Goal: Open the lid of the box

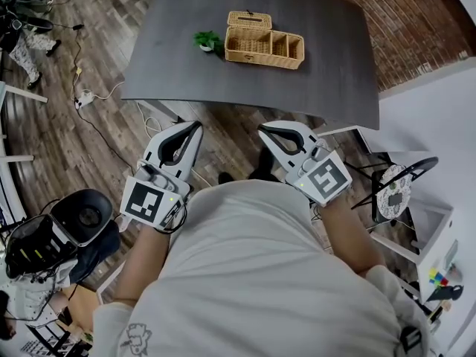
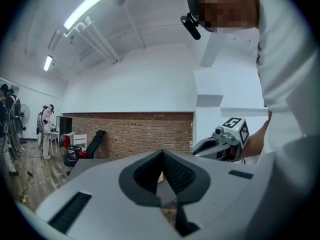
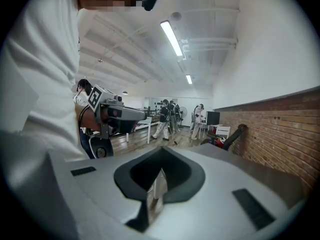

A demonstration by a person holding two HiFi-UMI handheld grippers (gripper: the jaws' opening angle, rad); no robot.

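Observation:
A woven wicker box [image 1: 264, 47] stands on the dark grey table [image 1: 327, 73], towards its far side; its compartments show from above. A smaller woven piece [image 1: 249, 19] sits at its back edge. Both grippers hang close to the person's chest, over the wooden floor, short of the table's near edge. My left gripper [image 1: 196, 127] has its tips together with nothing between them, and my right gripper [image 1: 262, 131] is shut and empty too. In the left gripper view the jaws [image 2: 162, 156] meet. In the right gripper view the jaws [image 3: 159, 176] meet as well.
A small green plant [image 1: 207, 41] stands just left of the box. Cables and a power strip [image 1: 83, 97] lie on the floor at the left. A black round seat [image 1: 88, 216] is near my left side, and a white shelf unit [image 1: 428, 236] at the right. People stand far off [image 3: 167, 116].

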